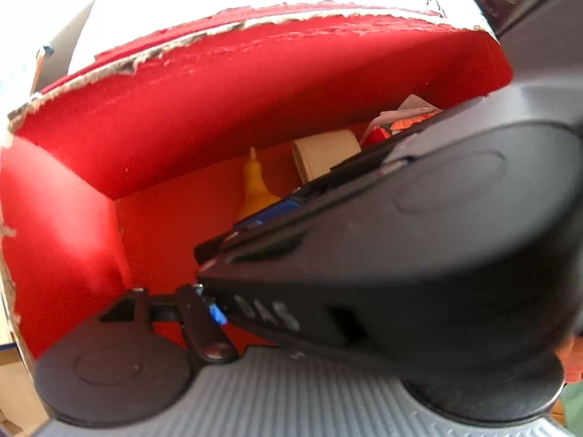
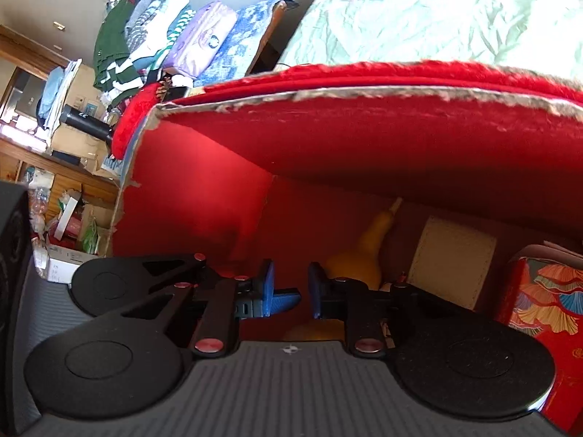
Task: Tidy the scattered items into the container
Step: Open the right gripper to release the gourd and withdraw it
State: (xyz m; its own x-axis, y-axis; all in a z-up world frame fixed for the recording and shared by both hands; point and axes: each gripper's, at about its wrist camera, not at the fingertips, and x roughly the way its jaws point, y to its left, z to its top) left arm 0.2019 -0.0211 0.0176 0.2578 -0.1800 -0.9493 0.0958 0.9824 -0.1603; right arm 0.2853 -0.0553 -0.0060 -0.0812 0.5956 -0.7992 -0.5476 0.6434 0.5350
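Inside the red box (image 2: 218, 189), right fingers (image 2: 267, 287) sit narrow around a blue piece (image 2: 288, 296) (grip unclear, left fingers (image 1: 215, 314) unreadable), so it may slip or snag.

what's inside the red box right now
Inside the red box: a yellow gourd-shaped item, a beige block and a floral red packet. The right tongs cover the floor nearer the camera.

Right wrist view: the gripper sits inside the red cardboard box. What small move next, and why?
Probably lift the right gripper straight up out of the red cardboard box. Nothing shows between its blue pads, the yellow gourd-shaped bottle already lies inside, and its black body blocks most of the left wrist view.
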